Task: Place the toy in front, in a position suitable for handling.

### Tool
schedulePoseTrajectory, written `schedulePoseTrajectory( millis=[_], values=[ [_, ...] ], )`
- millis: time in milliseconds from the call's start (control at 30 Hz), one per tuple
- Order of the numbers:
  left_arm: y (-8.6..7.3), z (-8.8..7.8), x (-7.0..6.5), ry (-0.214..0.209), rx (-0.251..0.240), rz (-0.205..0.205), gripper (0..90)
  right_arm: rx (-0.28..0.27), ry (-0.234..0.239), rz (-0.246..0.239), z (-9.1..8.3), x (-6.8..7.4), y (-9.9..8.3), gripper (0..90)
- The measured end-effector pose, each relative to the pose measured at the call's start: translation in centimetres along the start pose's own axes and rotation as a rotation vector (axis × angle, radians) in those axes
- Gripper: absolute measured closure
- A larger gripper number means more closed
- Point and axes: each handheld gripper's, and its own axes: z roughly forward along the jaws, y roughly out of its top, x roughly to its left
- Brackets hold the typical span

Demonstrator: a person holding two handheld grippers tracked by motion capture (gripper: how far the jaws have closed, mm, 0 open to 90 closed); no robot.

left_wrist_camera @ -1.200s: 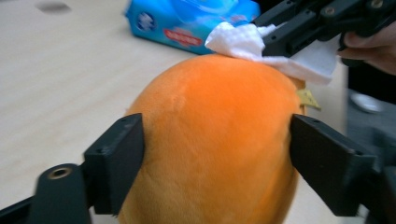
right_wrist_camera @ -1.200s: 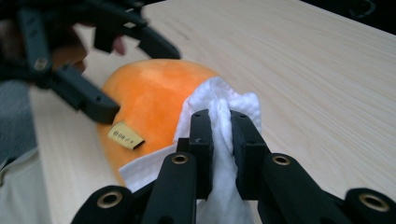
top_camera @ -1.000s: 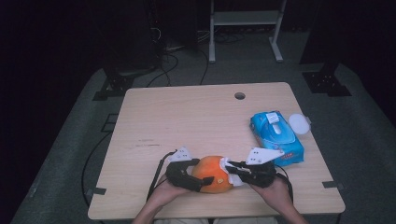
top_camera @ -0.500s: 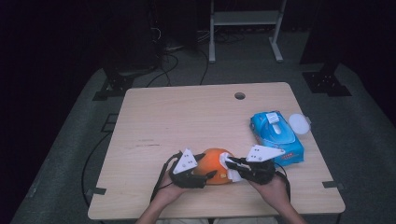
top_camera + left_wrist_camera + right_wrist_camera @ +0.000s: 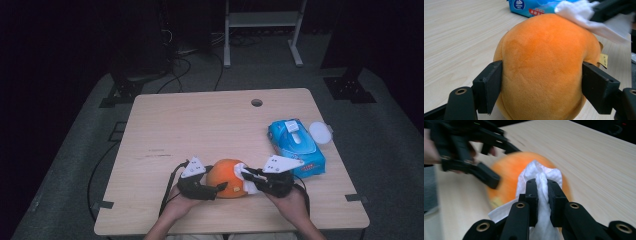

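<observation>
A round, orange plush ball (image 5: 544, 72) sat near the table's (image 5: 200, 125) near edge. The left gripper (image 5: 541, 82), jaws just closing, clasped its sides. The right gripper (image 5: 542, 192) pinched a white wipe (image 5: 541, 177) against the ball's top.

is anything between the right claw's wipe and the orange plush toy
Nothing visible. The right claw is shut on the white wipe, which already lies against the top of the orange plush toy. The left claw, whose jaws have just been closing, presses the toy's sides, below the wipe.
</observation>
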Motion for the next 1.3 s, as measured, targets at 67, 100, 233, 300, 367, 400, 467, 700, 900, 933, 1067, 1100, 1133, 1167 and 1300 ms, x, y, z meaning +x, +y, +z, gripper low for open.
schedulePoseTrajectory(
  millis=[67, 100, 233, 300, 367, 400, 467, 700, 900, 933, 1067, 1100, 1133, 1167, 1300],
  values=[
    [0.0, 0.0, -0.1, 0.002, -0.002, 0.003, 23.3, 0.015, -0.034, 0.019, -0.3, -0.9, -0.5, 79.7],
    [0.0, 0.0, -0.1, 0.001, -0.003, 0.003, 23.3, 0.018, -0.037, 0.037, -0.4, -1.1, -0.7, 79.7],
    [0.1, 0.1, -0.6, 0.015, 0.0, 0.017, 23.4, 0.002, -0.031, 0.004, -0.2, 0.1, -0.3, 79.6],
    [0.1, 0.2, -1.0, 0.026, 0.009, 0.043, 23.7, -0.013, 0.004, -0.044, 0.1, 1.5, 0.4, 79.6],
    [0.1, 0.2, -1.2, 0.035, 0.012, 0.056, 23.8, -0.005, -0.003, -0.093, 0.3, 2.3, 0.8, 79.6],
    [0.2, 0.2, -1.2, 0.036, 0.01, 0.06, 24.0, -0.001, -0.008, -0.097, 0.3, 2.2, 0.8, 79.6],
    [0.2, 0.2, -1.4, 0.037, -0.001, 0.062, 24.3, -0.006, -0.018, -0.05, 0.1, 1.3, 0.5, 79.5],
    [0.4, 0.6, -2.0, 0.054, 0.003, 0.103, 24.4, -0.012, -0.056, 0.01, -0.5, -0.1, -0.1, 79.5],
    [0.3, 0.8, -2.3, 0.051, -0.007, 0.13, 23.5, -0.018, -0.021, -0.101, 0.5, 2.4, 1.0, 79.2],
    [0.3, 0.8, -2.3, 0.047, -0.01, 0.132, 21.6, -0.02, -0.011, -0.074, 0.5, 1.9, 0.9, 79.2],
    [0.3, 0.9, -2.0, 0.047, -0.018, 0.095, 11.2, -0.017, -0.009, -0.047, 0.3, 1.1, 0.5, 79.2],
    [0.3, 1.0, -1.9, 0.038, -0.02, 0.07, 10.7, -0.019, -0.013, -0.043, 0.3, 1.0, 0.4, 79.3],
    [0.3, 1.0, -1.8, 0.036, -0.014, 0.061, 10.9, -0.017, -0.016, -0.042, 0.3, 1.0, 0.5, 79.3],
    [0.3, 1.0, -1.7, 0.029, -0.011, 0.056, 13.1, -0.017, -0.02, -0.046, 0.3, 1.1, 0.5, 79.3],
    [0.6, 0.9, -2.6, 0.058, -0.009, 0.117, 24.3, -0.02, -0.039, -0.086, 0.4, 2.4, 1.0, 79.3]
  ],
)
